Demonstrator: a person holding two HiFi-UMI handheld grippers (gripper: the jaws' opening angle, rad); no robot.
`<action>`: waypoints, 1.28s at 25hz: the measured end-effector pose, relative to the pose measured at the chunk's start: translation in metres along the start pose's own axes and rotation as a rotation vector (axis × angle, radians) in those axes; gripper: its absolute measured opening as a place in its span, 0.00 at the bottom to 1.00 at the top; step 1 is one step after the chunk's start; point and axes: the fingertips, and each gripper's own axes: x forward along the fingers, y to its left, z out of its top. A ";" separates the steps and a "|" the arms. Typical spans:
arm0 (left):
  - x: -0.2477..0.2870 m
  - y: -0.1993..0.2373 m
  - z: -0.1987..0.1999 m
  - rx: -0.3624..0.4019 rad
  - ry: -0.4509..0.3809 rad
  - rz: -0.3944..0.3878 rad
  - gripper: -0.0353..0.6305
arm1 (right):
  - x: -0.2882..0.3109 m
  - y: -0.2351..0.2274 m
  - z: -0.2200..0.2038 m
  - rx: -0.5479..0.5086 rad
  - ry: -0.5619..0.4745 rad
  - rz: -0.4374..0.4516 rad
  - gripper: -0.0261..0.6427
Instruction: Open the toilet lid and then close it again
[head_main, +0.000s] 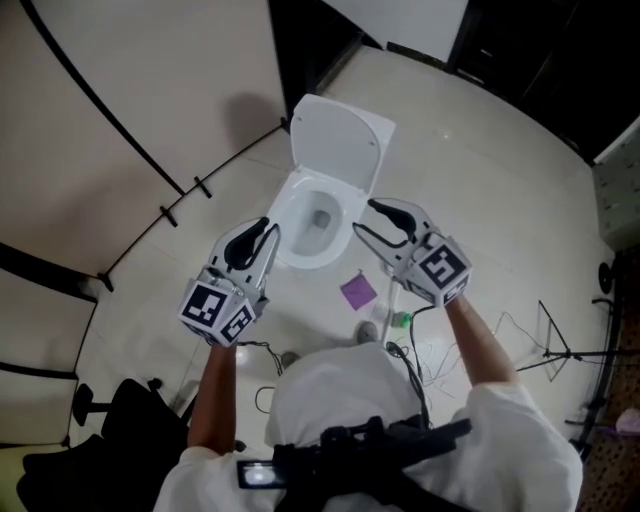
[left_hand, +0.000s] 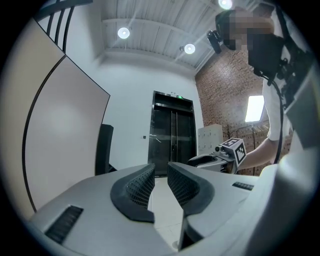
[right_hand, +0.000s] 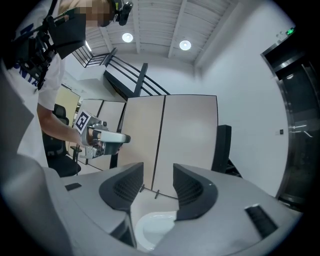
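The white toilet stands in the middle of the head view, its lid (head_main: 341, 140) raised upright behind the bowl (head_main: 314, 224). My left gripper (head_main: 269, 230) hovers at the bowl's left rim, jaws a narrow gap apart with nothing between them. My right gripper (head_main: 363, 216) hovers at the bowl's right rim, jaws wider apart and also empty. In the right gripper view the bowl (right_hand: 154, 226) shows below my right gripper (right_hand: 158, 172), with the left gripper (right_hand: 107, 138) across from it. The left gripper view looks past my left gripper (left_hand: 161, 171) at the right gripper (left_hand: 222, 156); the toilet is hidden there.
A beige partition wall (head_main: 130, 90) runs along the left. On the floor near my feet lie a purple square (head_main: 358, 291) and a green bottle (head_main: 400, 319). A black chair (head_main: 130, 420) sits at lower left, cables and a stand (head_main: 560, 340) at right. Elevator doors (left_hand: 172, 132) stand ahead.
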 end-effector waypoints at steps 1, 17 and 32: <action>0.006 -0.001 -0.001 -0.002 0.004 -0.002 0.16 | -0.002 -0.005 -0.002 0.001 -0.002 -0.001 0.31; 0.120 0.081 -0.025 0.113 0.127 -0.129 0.16 | 0.019 -0.099 -0.031 0.086 0.000 -0.105 0.31; 0.209 0.307 -0.036 0.341 0.219 -0.612 0.16 | 0.173 -0.107 -0.004 0.242 0.055 -0.622 0.31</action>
